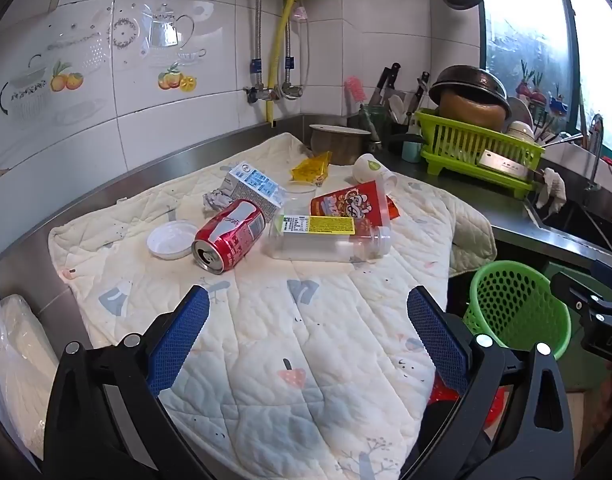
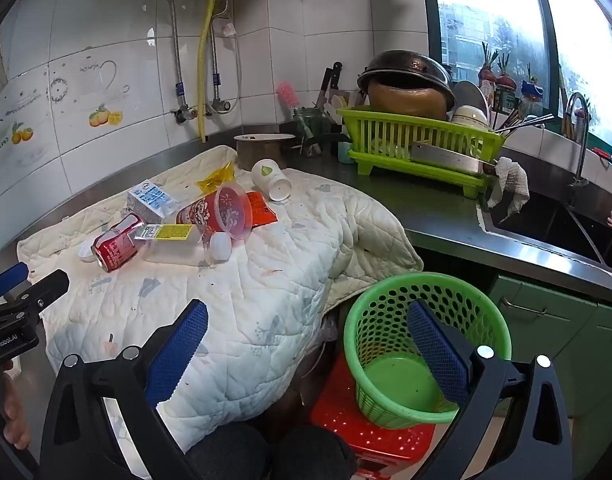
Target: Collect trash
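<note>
Both sets of fingers wide apart and empty: left gripper (image 1: 307, 312) over bare quilt (image 1: 266, 360), right gripper (image 2: 307, 326) straddling the quilt's hanging edge and the green basket (image 2: 385, 292).

Trash ahead of the left fingertips, well beyond reach as yet: red can (image 1: 229, 235) nearest, slightly toward the left finger's side; clear bottle (image 1: 325, 238) just beyond, toward the right finger's side; white lid (image 1: 172, 239) beside the can; milk carton (image 1: 256, 190), crumpled paper (image 1: 217, 200), yellow wrapper (image 1: 311, 168), red snack cup (image 1: 351, 202) and white paper cup (image 1: 371, 170) farther back. Basket empty, low, right under the right fingers, on a red stool (image 2: 365, 432).

Likely first step: reach for the can with the left fingers.

- Can on its side, long axis diagonal, open top toward the left fingertips and a little left. Better closed across the round body than end to end; prone to roll.
- Bottle on its side, long axis crosswise to the fingers, white cap toward the right finger's side. Best taken at mid-body, fingers across the narrow width.
- Approach low and level, fingers kept wide until either side of the body.
</note>
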A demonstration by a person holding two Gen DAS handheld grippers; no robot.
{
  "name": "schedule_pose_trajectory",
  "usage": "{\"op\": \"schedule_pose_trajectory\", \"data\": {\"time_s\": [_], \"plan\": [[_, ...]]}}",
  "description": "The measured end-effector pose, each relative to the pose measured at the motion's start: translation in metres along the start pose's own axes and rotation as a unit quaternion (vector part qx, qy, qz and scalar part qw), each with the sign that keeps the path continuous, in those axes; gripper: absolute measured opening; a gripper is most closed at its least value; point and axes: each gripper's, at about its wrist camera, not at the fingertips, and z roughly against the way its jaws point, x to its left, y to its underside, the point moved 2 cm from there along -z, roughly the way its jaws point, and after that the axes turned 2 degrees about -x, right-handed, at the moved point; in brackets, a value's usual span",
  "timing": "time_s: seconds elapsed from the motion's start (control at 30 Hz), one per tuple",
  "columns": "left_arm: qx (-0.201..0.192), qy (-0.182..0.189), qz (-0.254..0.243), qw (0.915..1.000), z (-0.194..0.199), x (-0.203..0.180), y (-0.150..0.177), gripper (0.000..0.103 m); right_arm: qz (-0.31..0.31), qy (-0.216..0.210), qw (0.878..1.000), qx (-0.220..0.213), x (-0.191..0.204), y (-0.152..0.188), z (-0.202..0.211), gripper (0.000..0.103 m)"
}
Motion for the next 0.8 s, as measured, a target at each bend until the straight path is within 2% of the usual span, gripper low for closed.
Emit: {"op": "schedule_pose_trajectory", "data": {"time_s": [0.4, 0.8], "plan": [[-0.01, -0.004, -0.006, 0.9999, 0.0011, -0.0069, 0.0054, 0.098, 0.002, 0.0, 1.0, 0.002, 0.001, -0.0002, 0.0007, 0.097], [-0.008, -0.001, -0.004, 1.0, 0.0032, -0.0009, -0.0041, 0.098, 0.002, 0.0, 1.0, 0.001, -0.0001, -0.0013, 0.0016, 0.097]]}}
